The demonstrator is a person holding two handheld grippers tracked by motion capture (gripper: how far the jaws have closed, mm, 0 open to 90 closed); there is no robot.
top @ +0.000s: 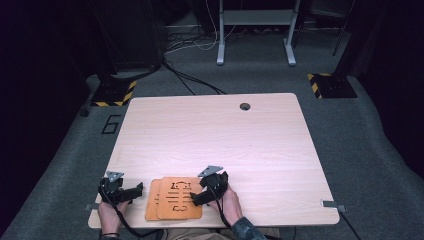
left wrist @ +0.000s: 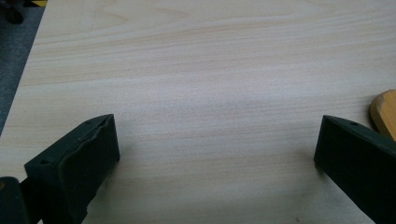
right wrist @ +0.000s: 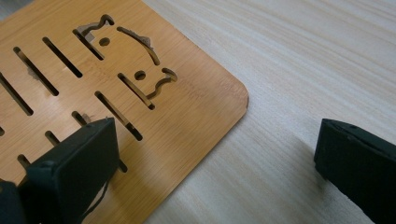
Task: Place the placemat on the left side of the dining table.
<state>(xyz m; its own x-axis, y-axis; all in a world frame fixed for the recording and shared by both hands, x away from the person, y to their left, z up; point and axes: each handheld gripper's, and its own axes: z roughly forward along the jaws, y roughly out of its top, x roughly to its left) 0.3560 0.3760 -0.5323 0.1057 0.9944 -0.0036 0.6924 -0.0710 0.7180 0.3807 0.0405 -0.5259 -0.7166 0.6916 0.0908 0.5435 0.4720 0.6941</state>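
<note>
Two orange-brown wooden boards lie stacked at the table's front edge. The top board (top: 179, 197) (right wrist: 177, 102) has slots and an animal shape cut through it; the lower board (top: 151, 202) (left wrist: 385, 112) peeks out at the left. My left gripper (top: 136, 191) (left wrist: 217, 135) rests on the table just left of the stack, open, with bare wood between its jaws. My right gripper (top: 197, 196) (right wrist: 217, 135) is open at the top board's right corner: one jaw is over the board, the other over the table.
The pale wooden table (top: 215, 135) stretches away beyond the boards, with a round cable hole (top: 244, 106) near its far edge. Metal clips (top: 330, 204) sit on the front corners. Hazard-striped stand bases (top: 114, 92) and a white frame (top: 255, 30) stand on the floor behind.
</note>
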